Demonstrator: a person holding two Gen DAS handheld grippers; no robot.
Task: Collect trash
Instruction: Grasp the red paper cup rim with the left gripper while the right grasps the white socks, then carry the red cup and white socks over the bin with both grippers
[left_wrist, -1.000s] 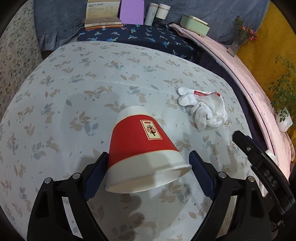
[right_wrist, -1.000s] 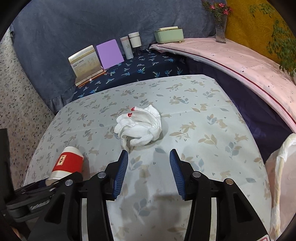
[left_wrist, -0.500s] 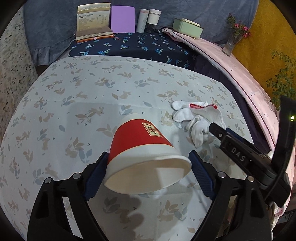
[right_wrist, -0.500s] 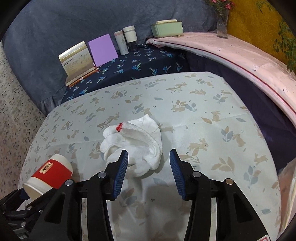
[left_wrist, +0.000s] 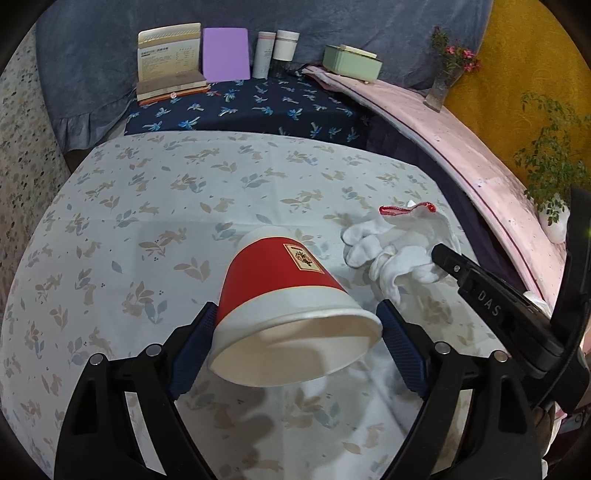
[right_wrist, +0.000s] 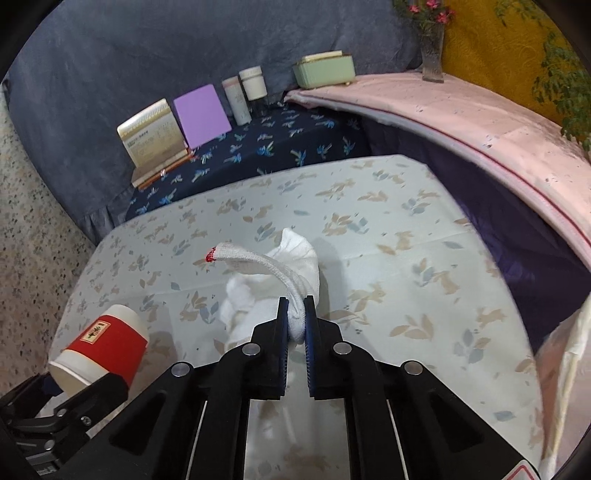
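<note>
The left hand-held gripper clamps the red paper cup, the right hand-held gripper pinches the white glove mid-table, open cloth toward 12 o'clock, "DAS" on its finger.

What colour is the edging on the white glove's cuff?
Red, on the white glove; clearest in the left wrist view.

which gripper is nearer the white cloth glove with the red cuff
Right. The right gripper is pinched shut on the white cloth glove with the red cuff. The left gripper holds the red paper cup off to the glove's left.

Right tool clamped on white glove, above tablecloth.
</note>
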